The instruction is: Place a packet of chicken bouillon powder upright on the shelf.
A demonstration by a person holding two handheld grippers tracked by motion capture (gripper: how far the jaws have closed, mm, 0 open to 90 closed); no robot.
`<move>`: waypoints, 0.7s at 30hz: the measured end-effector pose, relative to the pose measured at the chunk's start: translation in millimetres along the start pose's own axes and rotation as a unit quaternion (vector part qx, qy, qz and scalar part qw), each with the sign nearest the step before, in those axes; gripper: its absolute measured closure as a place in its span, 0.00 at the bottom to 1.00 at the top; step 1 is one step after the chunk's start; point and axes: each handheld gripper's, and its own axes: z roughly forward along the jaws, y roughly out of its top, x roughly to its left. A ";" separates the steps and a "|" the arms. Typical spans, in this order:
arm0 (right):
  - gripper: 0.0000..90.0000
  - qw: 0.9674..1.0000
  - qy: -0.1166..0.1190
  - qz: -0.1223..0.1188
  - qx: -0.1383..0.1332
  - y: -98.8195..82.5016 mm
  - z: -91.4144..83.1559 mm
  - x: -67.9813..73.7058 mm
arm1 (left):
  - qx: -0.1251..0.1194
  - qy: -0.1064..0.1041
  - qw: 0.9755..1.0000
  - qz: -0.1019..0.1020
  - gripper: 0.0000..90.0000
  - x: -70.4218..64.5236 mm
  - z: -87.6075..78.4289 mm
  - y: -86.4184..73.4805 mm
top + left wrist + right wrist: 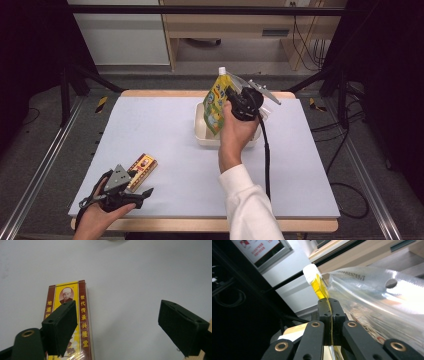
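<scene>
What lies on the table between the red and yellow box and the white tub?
Nothing: in the high view, the table is bare between the box and the tub.

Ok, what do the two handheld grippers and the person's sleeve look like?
Left gripper: black, grey three-cornered plate on top, brass-coloured rivets. Right gripper: black, with a grey plate and a black ribbed cable. The person's right arm wears a white sleeve.

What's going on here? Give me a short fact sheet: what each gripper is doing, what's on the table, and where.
right gripper: shut on the yellow spout pouch, held upright above the white tub
left gripper: open, hovering low over the table, holding nothing
red-and-yellow box: lying flat near the table's front left, partly under one left jaw
pouch cap: white, at the top
</scene>
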 end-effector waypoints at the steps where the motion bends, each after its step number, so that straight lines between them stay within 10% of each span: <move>1: 1.00 1.000 -0.006 -0.002 -0.003 -1.0 0.3 1.0 | 0.000 0.000 1.000 0.001 0.17 0.2 -0.3 0.0; 21: 1.00 0.999 -0.050 -0.017 -0.011 -12.3 8.2 -0.7 | 0.000 -0.002 1.000 0.002 0.17 0.2 -0.5 0.6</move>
